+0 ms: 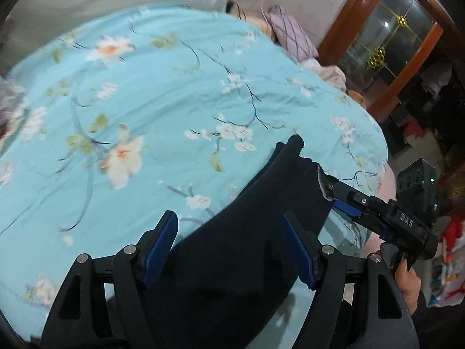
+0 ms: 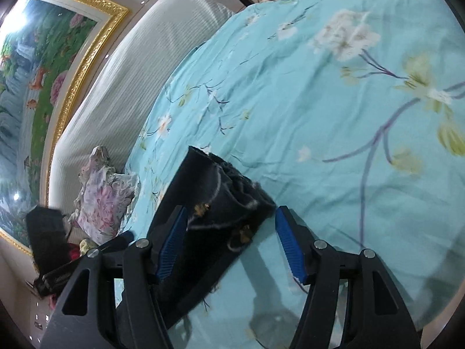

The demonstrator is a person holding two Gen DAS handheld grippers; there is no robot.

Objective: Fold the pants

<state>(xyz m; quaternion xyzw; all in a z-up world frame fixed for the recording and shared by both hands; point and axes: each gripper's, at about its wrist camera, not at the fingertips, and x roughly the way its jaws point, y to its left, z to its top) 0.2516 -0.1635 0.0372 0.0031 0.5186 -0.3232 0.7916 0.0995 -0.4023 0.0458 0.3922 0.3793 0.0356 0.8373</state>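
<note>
Dark pants (image 1: 241, 232) lie as a narrow strip near the bedspread (image 1: 145, 93) edge, partly folded, more folds left; left gripper (image 1: 232, 250) and right gripper (image 2: 229, 244) both apart, gripping nothing.

Your pants (image 1: 247, 247) are black; the bed (image 1: 162, 93) sheet is turquoise, white blossoms toward ten o'clock.

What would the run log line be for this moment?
left gripper: open, above dark pants | right gripper: open, pants edge between jaws, not pinched | surface: floral bedspread
</note>
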